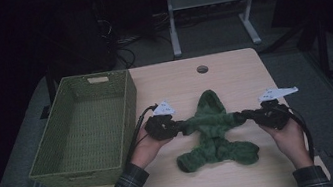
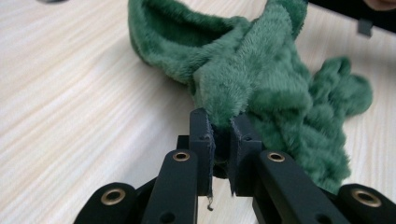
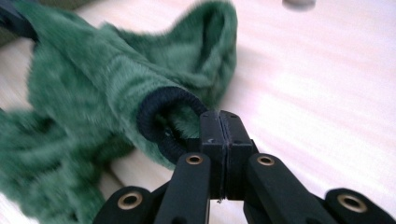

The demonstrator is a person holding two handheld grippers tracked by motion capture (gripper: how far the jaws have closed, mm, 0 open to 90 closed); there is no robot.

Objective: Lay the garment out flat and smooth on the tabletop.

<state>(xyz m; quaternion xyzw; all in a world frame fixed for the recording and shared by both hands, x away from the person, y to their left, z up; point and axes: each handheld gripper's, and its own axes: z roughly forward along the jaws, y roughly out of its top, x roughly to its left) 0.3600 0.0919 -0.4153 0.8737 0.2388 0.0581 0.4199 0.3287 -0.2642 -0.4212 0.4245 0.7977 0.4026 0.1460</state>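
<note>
Both grippers' jaws clamp green fleece garment [image 1: 213, 129] sleeves — pale wood table [image 1: 231, 70], dim room.

Room v. dim, lit mostly on light wood table [image 1: 231, 70]. Grey floor [image 1: 216, 35] beyond table. Behind table's far edge: white-framed desk legs [image 1: 172, 21], cables [image 1: 121, 45] on floor to their left.

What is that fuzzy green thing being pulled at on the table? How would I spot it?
Find the pale wooden table with the green woven basket on its left side. Just right of the basket lies a small green fleece garment with a hood, its two sleeves held out sideways by the left gripper and right gripper. It is the only soft, plush item there, with a dark cuff.
</note>
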